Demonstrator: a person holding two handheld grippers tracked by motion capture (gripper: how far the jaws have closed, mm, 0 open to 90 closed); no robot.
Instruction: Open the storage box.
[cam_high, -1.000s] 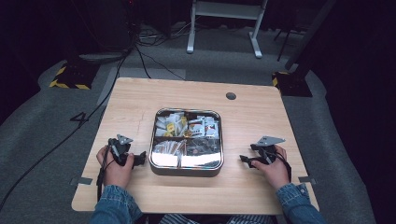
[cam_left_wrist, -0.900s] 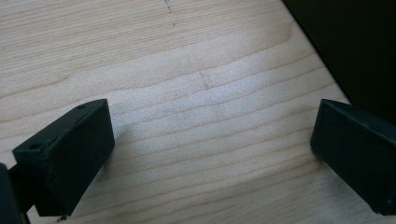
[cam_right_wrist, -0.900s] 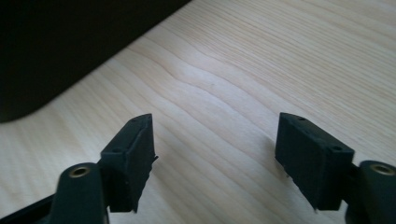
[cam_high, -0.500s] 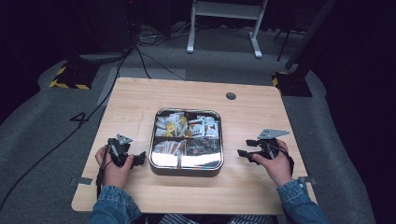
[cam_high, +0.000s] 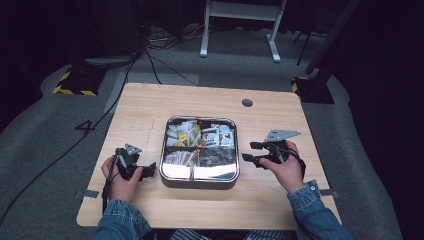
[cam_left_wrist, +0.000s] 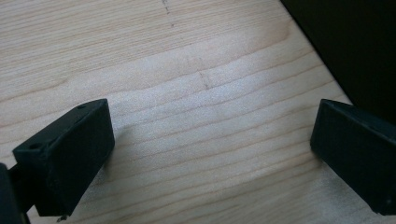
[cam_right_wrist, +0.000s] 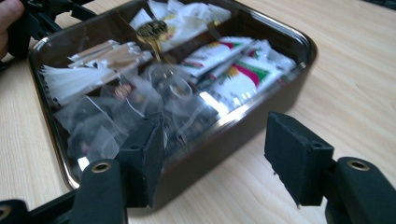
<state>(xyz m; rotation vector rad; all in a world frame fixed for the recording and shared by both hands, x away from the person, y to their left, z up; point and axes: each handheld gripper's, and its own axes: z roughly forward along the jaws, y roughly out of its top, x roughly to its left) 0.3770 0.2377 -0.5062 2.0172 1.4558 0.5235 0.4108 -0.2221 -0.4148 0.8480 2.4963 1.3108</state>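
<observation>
- Two grippers flank my tin (cam_high: 199, 178) in the high view: left gripper (cam_high: 146, 171) just beside its left wall, right gripper (cam_high: 248, 152) near its right wall, raised off the table (cam_high: 280, 117).
- Left gripper view: my jaws stand wide apart over bare wood, nothing between them.
- Right gripper view: jaws, just been closing, are still parted and empty; the tin of sachets (cam_right_wrist: 219, 56) lies directly ahead.
</observation>
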